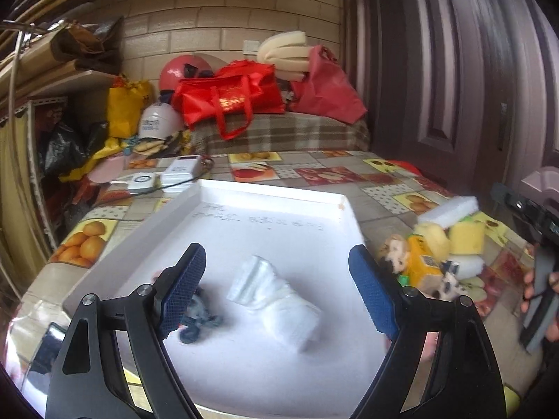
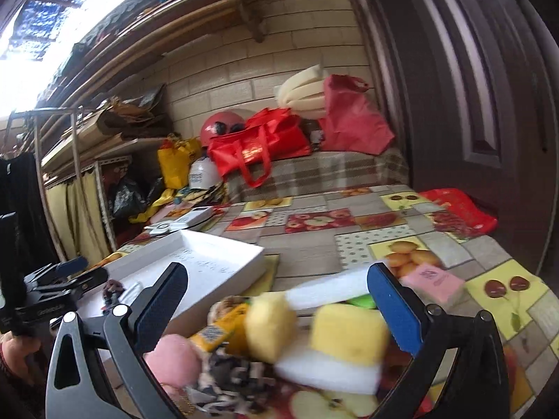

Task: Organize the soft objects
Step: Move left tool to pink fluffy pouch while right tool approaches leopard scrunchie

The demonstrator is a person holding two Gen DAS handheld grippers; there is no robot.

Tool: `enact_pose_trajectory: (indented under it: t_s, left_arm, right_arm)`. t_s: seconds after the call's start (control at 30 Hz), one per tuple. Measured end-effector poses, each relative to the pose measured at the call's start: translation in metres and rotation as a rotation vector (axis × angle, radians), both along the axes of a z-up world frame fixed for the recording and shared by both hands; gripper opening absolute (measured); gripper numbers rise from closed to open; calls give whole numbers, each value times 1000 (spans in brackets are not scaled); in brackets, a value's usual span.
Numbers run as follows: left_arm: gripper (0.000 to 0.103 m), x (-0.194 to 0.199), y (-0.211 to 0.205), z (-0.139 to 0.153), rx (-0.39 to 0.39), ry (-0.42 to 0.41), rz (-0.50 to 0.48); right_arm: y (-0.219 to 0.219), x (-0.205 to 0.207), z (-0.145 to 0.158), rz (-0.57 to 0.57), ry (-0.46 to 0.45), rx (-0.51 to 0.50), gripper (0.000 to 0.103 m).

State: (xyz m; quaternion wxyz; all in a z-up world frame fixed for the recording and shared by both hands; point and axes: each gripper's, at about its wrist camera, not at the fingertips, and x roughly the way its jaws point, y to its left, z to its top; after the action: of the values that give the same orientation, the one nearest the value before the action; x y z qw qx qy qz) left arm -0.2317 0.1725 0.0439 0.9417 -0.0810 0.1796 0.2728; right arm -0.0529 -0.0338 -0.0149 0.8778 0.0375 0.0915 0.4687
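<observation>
Left wrist view. The left gripper stood spread wide, its blue cross-hatched pads touching nothing. Between and just beyond the jaws lay a white tray, flat and shallow with a low raised rim and faint handwriting near its far edge. On the tray, near its middle, lay a white cloth bundle, soft and crumpled, its long axis running from far left to near right. Beside the left pad, near the tray's near-left edge, lay a small dark tangled item, partly hidden and blurred. The tray sat on a table covered in a glossy fruit-print patchwork cloth. Off the tray's right edge sat a pile of soft objects: yellow sponge blocks, white foam blocks and a small plush toy. At the right border the right gripper showed only in part, held by a hand.

Right wrist view. The right gripper stood spread wide, holding nothing, above the pile of soft objects, which was blurred. A yellow sponge and a white foam block lay between the jaws; a pink fluffy ball sat near the left pad. A pink packet lay just beyond the right pad. The tray lay left of the pile.
</observation>
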Motion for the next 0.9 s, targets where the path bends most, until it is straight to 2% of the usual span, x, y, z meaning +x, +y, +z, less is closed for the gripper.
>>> enact_pose_trajectory:
  t_s: [0.17, 0.23, 0.37, 0.57, 0.67, 0.8, 0.87, 0.9]
  left_arm:
    - [85, 36, -44, -5, -45, 106, -271]
    - [85, 45, -62, -5, -14, 137, -329]
    - [85, 57, -82, -7, 19, 195, -378]
    - [84, 81, -103, -22, 73, 353, -389]
    - [84, 92, -104, -32, 50, 413, -396]
    - [88, 106, -113, -34, 33, 419, -417]
    - [89, 115, -124, -32, 20, 407, -472]
    - [89, 121, -130, -32, -10, 407, -526]
  right_arm:
    - [-32, 35, -4, -80, 102, 27, 103]
    - [-35, 36, -4, -69, 105, 19, 103]
    - [-36, 34, -4, -49, 101, 8, 103]
    - [-37, 39, -6, -50, 128, 11, 103]
    - [-39, 43, -7, -50, 147, 18, 103]
    - [-41, 46, -7, -48, 169, 28, 103]
    - [-42, 47, -7, -47, 176, 34, 103]
    - [-42, 48, -8, -47, 180, 36, 103]
